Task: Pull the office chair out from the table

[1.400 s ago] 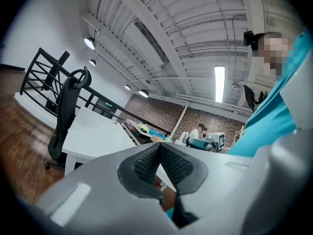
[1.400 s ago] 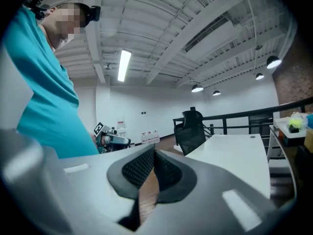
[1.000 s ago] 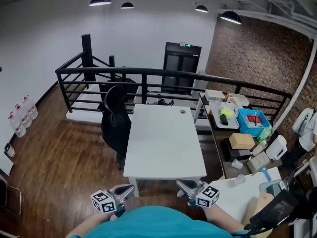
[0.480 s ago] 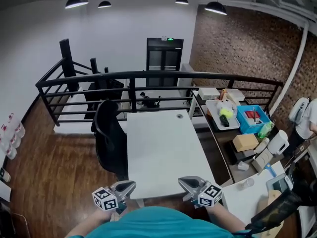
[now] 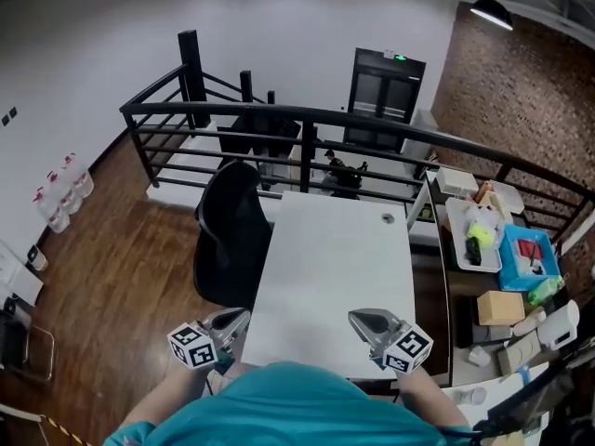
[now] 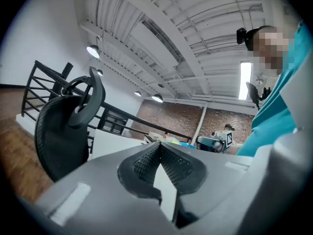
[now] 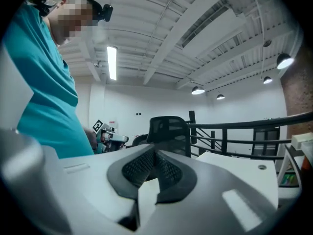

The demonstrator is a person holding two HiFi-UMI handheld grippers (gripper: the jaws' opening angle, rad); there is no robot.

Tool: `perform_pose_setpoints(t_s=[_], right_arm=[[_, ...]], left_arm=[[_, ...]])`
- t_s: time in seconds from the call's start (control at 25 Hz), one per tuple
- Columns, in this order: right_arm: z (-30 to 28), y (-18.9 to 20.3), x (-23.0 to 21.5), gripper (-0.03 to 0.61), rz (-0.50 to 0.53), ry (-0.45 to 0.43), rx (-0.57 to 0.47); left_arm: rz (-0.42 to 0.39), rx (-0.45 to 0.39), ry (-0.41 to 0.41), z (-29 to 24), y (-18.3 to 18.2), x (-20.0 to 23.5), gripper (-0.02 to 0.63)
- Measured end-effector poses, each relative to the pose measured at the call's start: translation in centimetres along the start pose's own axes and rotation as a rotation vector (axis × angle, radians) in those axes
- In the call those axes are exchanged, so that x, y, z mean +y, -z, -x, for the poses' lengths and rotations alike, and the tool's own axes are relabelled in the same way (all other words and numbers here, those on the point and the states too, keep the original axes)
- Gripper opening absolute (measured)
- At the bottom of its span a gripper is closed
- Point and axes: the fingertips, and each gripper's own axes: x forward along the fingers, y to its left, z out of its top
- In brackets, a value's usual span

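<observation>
step: approach | office chair (image 5: 231, 240) tucked against table (image 5: 339, 277) left side | left gripper (image 5: 232, 323) and right gripper (image 5: 368, 321) closed, empty: chair apart from both

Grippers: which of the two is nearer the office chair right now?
The left gripper: it hangs by the white table's near left corner, the side where the black office chair stands. The right gripper is by the opposite near corner.

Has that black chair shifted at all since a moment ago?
No. The office chair stands beside the left edge of the white table, just as before.
</observation>
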Motion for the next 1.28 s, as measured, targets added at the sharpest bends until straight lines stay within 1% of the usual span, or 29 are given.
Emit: perform_pose_setpoints(t_s=[0.08, 0.12, 0.2, 0.24, 0.36, 0.48, 0.56, 0.6, 0.64, 0.76, 0.8, 0.88, 0.96, 1.04, 1.16, 1.28], right_arm=[[-0.3, 1.4, -2.3, -0.002, -0.009, -0.02, 0.002], [-0.6, 1.9, -3.2, -0.002, -0.021, -0.026, 0.003], [-1.3, 2.6, -4.2, -0.002, -0.043, -0.032, 0.002], [-1.6, 2.8, -4.4, -0.002, -0.049, -0.033, 0.001], [-2.5, 3.0, -4.5, -0.002, -0.061, -0.021, 0.0], [-3.7, 3.0, -5.2, -0.002, -0.062, 0.003, 0.006], [-4.8, 2.8, -5.3, -0.002, -0.063, 0.026, 0.013], [-5.4, 2.6, -5.1, -0.002, -0.065, 0.038, 0.018], [-5.9, 2.5, -4.8, -0.002, -0.066, 0.047, 0.024], [-7.9, 2.4, -4.1, -0.002, -0.06, 0.067, 0.043], [-8.5, 2.4, -4.1, -0.002, -0.06, 0.075, 0.049], [-9.6, 2.2, -4.0, -0.002, -0.064, 0.09, 0.057], [-10.5, 2.2, -4.1, -0.002, -0.066, 0.097, 0.065], [-11.2, 2.2, -4.4, -0.002, -0.067, 0.098, 0.071], [-12.1, 2.2, -4.5, -0.002, -0.071, 0.098, 0.078], [-12.7, 2.4, -4.9, -0.002, -0.065, 0.086, 0.092]], left_arm=[[0.011, -0.026, -0.084, -0.6, -0.3, 2.4, 0.025], [0.002, -0.034, -0.12, -0.7, -0.6, 3.7, 0.025], [-0.048, -0.034, -0.176, -0.4, -1.4, 6.2, 0.036], [-0.074, -0.027, -0.203, 0.0, -2.0, 7.4, 0.058], [-0.107, -0.014, -0.312, 1.6, -4.3, 11.3, 0.183], [-0.093, 0.011, -0.411, 2.0, -5.8, 16.1, 0.298], [-0.078, 0.076, -0.457, 1.9, -5.7, 19.3, 0.369], [-0.066, 0.118, -0.472, 1.9, -5.4, 20.7, 0.386], [-0.051, 0.161, -0.48, 1.9, -5.1, 22.0, 0.388], [-0.018, 0.278, -0.463, 1.2, -4.0, 25.1, 0.39], [-0.02, 0.312, -0.446, 0.8, -3.7, 25.8, 0.371], [-0.017, 0.367, -0.381, -0.2, -3.1, 26.3, 0.379], [0.004, 0.397, -0.304, -1.0, -3.0, 26.0, 0.356], [0.029, 0.411, -0.254, -1.5, -3.1, 26.1, 0.316], [0.043, 0.426, -0.229, -1.8, -3.1, 26.5, 0.3], [0.039, 0.451, -0.23, -2.0, -3.1, 27.0, 0.272]])
